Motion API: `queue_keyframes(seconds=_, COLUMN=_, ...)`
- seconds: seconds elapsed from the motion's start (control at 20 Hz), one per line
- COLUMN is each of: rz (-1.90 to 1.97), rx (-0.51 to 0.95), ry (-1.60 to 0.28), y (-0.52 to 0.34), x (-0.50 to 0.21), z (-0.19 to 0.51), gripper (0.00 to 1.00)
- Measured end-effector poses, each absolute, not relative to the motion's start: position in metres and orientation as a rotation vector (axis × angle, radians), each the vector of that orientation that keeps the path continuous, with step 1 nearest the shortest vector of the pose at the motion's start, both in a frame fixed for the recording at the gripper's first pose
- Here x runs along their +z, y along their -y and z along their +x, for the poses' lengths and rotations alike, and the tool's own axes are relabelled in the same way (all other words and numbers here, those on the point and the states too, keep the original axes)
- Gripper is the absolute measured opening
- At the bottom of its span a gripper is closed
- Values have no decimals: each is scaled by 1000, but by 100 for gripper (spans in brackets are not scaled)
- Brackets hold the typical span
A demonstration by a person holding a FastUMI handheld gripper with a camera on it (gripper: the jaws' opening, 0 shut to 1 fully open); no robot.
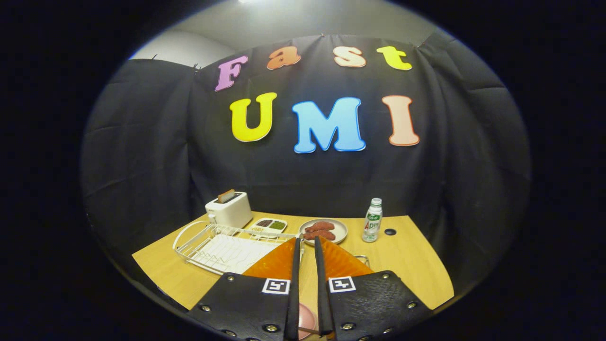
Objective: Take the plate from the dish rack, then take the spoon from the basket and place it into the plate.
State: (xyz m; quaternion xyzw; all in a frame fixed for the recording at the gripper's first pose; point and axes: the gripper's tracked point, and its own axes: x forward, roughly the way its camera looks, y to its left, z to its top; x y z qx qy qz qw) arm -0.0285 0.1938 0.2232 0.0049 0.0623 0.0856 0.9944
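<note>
From my seat, the gripper (307, 246) sits above the wooden table (407, 265), fingers drawn nearly together with only a thin gap. Something pink (305, 318) peeks low in that gap; it may be the plate, but I cannot tell, nor whether the fingers press on it.

The white wire dish rack (222, 246) lies just left of the fingers, no dishes standing in it that I can see. Beyond it: a white toaster (229, 210) with a slice of bread (226, 195) in its slot, and a small two-part tray (269, 226) of dark and green food. Just ahead of the fingertips, a grey dish of reddish sausages (323, 230). To its right, a small bottle (372, 220) stands upright.
</note>
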Motion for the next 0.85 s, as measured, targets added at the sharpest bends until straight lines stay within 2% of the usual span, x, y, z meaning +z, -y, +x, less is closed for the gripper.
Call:
queue_keyframes(seconds=0.1, rz=39, rx=151, ry=-71, y=-179, x=249, z=-32, gripper=18)
queue_keyframes(seconds=0.15, rz=50, rx=166, ry=-53, y=-180, x=254, z=-35, gripper=30)
queue_keyframes(seconds=0.25, rz=38, rx=128, ry=-20, y=-162, x=264, z=-35, gripper=96)
queue_keyframes(seconds=0.85, rz=-10, rx=47, ry=13, y=-123, x=257, z=-41, gripper=96)
